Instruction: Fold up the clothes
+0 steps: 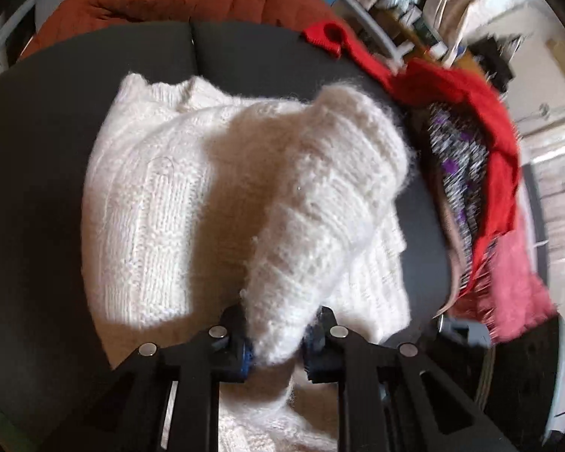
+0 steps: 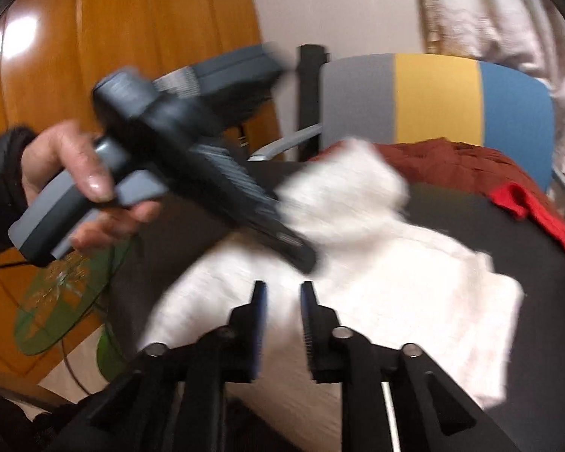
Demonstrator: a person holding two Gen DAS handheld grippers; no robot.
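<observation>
left tool [image 1: 277, 342] clenched on white sweater [image 1: 162, 188] sleeve; right tool [image 2: 282, 324] released; no legible writing

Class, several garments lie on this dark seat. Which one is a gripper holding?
The white knit sweater: the left gripper pinches its sleeve. The red garment and the rust-brown quilted one lie untouched.

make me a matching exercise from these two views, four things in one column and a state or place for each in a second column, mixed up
Things
1. white fluffy knitted sweater
2. bright red knitted garment
3. rust-brown quilted jacket
4. right gripper

States or places
A. fingers apart, nothing between them
B. draped over the heap of clothes at the right edge of the dark seat
C. bunched behind the dark seat
D. spread on the dark seat, one sleeve lifted by the left gripper

Pairs: 1-D, 2-B, 3-C, 4-A
</observation>
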